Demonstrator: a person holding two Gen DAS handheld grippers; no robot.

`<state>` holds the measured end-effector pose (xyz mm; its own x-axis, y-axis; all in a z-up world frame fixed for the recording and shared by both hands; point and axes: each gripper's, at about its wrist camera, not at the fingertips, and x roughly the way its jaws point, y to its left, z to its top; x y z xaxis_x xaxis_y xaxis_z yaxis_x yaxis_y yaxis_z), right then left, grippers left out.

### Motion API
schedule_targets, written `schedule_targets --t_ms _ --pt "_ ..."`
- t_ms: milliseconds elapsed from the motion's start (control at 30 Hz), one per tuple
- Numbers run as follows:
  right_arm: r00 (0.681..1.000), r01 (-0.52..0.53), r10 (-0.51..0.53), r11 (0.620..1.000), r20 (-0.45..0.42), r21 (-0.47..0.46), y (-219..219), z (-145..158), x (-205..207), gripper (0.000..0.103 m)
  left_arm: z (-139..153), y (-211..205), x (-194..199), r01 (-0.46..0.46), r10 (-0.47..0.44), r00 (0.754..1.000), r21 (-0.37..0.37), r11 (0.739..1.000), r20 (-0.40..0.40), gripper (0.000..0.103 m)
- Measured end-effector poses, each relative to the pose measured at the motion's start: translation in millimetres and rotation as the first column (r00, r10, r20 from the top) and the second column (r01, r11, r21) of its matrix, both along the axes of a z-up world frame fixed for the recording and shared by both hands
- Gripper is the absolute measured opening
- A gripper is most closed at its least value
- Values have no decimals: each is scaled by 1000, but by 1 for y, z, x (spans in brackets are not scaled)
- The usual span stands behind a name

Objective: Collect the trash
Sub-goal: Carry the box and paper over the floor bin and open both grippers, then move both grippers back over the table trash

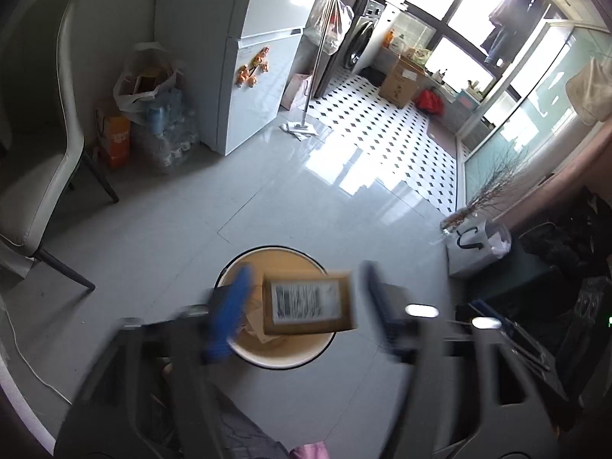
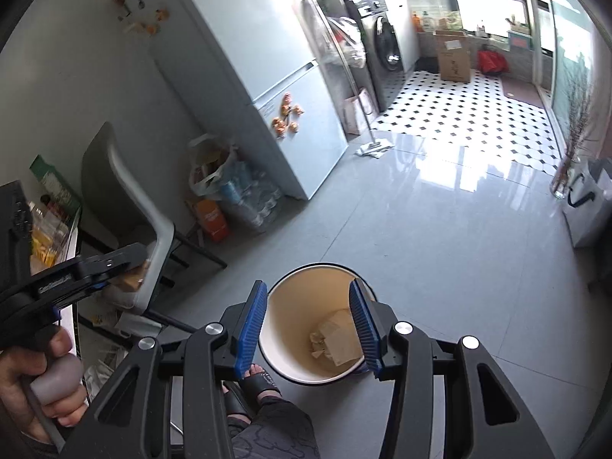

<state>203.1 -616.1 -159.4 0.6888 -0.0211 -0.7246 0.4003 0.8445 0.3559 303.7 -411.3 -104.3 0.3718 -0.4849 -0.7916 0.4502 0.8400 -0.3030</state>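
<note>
The small brown cardboard box with a white barcode label (image 1: 310,303) sat in the left wrist view between the two fingers of the left gripper (image 1: 306,298), directly over the open mouth of the round cream-lined waste bin (image 1: 229,267); its long axis ran across the frame from one finger toward the other, roughly level, with the labelled face turned up toward the camera; it touched neither the blue left pad (image 1: 229,313) nor the dark right-hand finger, both blurred, so the left gripper stood wide with the box loose in the gap. In the right wrist view the same bin (image 2: 283,321) stood on the grey tiled floor (image 2: 440,237), and crumpled brown paper and card scraps (image 2: 336,338) lay at its bottom; the right gripper (image 2: 311,327) hung above the bin's rim with its blue ribbed pads (image 2: 252,329) spread to either side of the opening and nothing between them. The person's left hand (image 2: 42,386) gripped the other tool's handle at the left edge of that view; a sandalled foot (image 2: 264,378) rested just beside the bin. Farther out stood a white-backed chair (image 2: 130,206), a pale two-door fridge with orange magnets (image 2: 267,88), a bag and bottled water beside it (image 2: 233,187), and a mop (image 2: 373,147) at the edge of black-and-white tiles.
</note>
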Motion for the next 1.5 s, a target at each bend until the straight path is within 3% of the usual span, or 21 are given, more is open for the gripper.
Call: schedule_targets --t_ms 133,333,600,733,1033,1500 --pt "1000 -2 2 1000 3 5 -1 -1 -3 45 12 5 -7 13 -13 998 -3 1000 57 91" --pt "998 -53 53 998 15 17 20 1 3 50 26 60 -10 -97 98 993 -27 995 61 94" --pt "987 -142 142 990 71 1 75 20 14 85 49 147 -38 -233 240 966 -71 970 102 97" --pt "980 -178 178 984 93 -10 99 33 16 92 61 180 -50 -276 285 950 -84 958 128 97" --pt "944 -304 304 953 132 -21 166 58 21 94 82 270 -89 -415 430 885 -116 902 179 97" --pt "864 -473 479 878 156 -72 274 86 24 94 82 391 -139 -584 604 771 -154 797 202 97"
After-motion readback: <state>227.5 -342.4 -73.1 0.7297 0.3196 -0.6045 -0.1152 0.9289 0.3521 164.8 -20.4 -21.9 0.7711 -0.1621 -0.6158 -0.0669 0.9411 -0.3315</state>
